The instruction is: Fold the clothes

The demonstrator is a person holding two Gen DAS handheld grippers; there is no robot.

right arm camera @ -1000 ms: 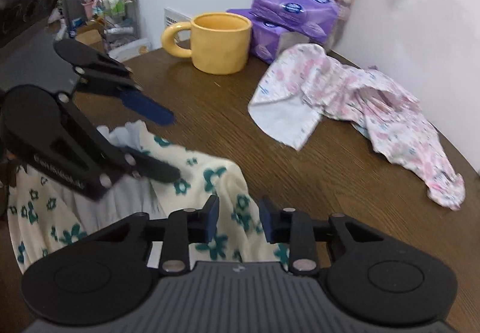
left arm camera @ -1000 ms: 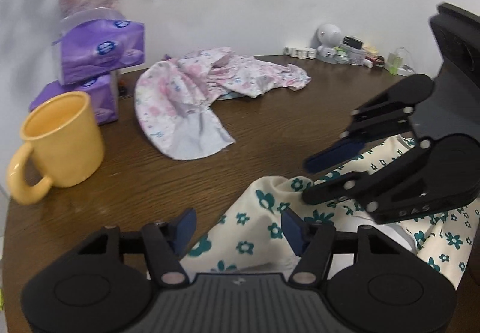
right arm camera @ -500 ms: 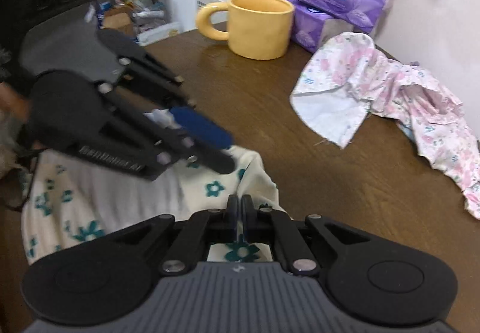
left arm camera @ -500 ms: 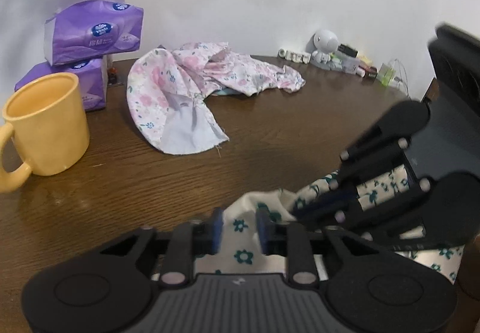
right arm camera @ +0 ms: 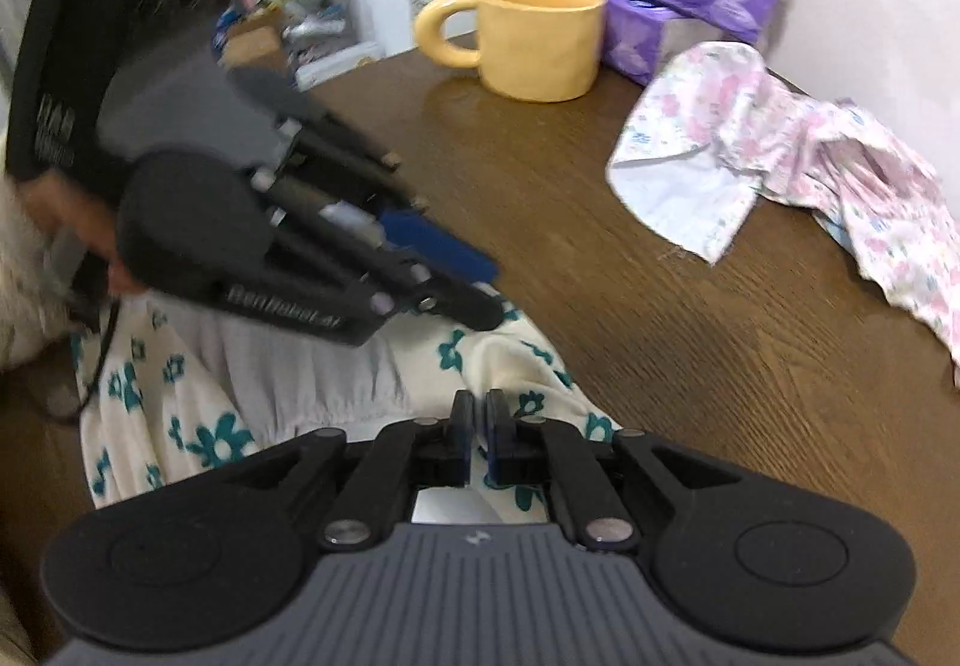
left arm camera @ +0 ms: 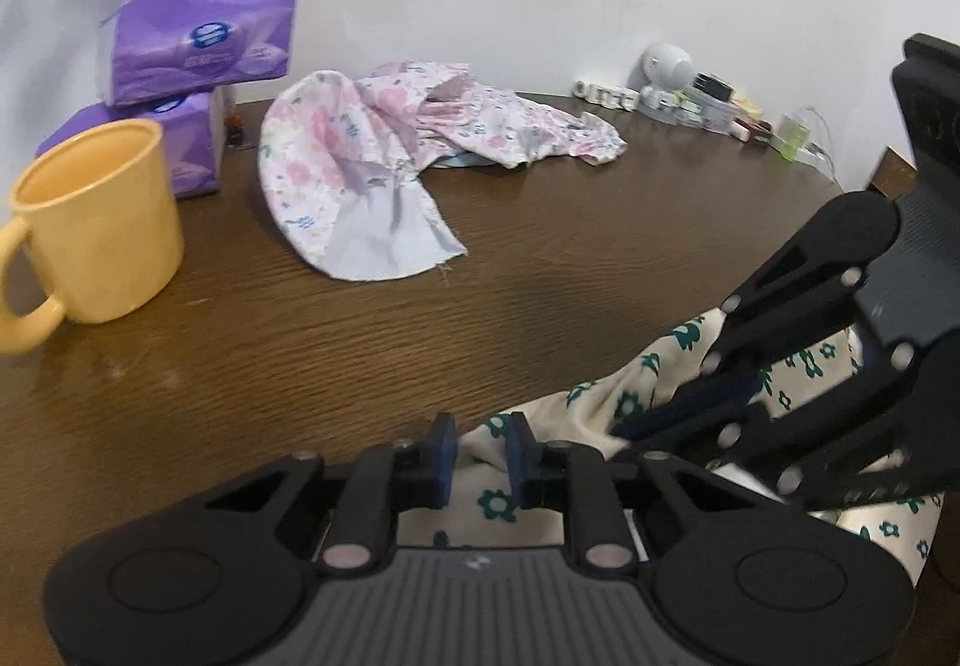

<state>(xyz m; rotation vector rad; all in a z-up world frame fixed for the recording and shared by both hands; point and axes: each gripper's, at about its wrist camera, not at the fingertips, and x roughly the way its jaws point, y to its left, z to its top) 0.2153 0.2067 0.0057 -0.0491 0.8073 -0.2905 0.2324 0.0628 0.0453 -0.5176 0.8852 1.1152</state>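
A dark wood-grain table (left arm camera: 540, 270) is sitting against a white wall. At its near edge, a cream garment w/ teal flowers (right arm camera: 504, 360) is lying bunched, unfolded. The right gripper (right arm camera: 478, 429) is pinching its hem, jaws nearly together. The left gripper (left arm camera: 480, 450) has just been closing, cloth between its pads. A pink floral garment (left arm camera: 372, 168) is waiting crumpled further back. Folding is barely starting; both pieces are remaining.

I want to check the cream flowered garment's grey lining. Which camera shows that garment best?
The right wrist view: the cream flowered garment spreads across its lower left, grey lining up, with the right claw pinching its edge. The left wrist view shows only a bunched strip, partly hidden behind the right claw.
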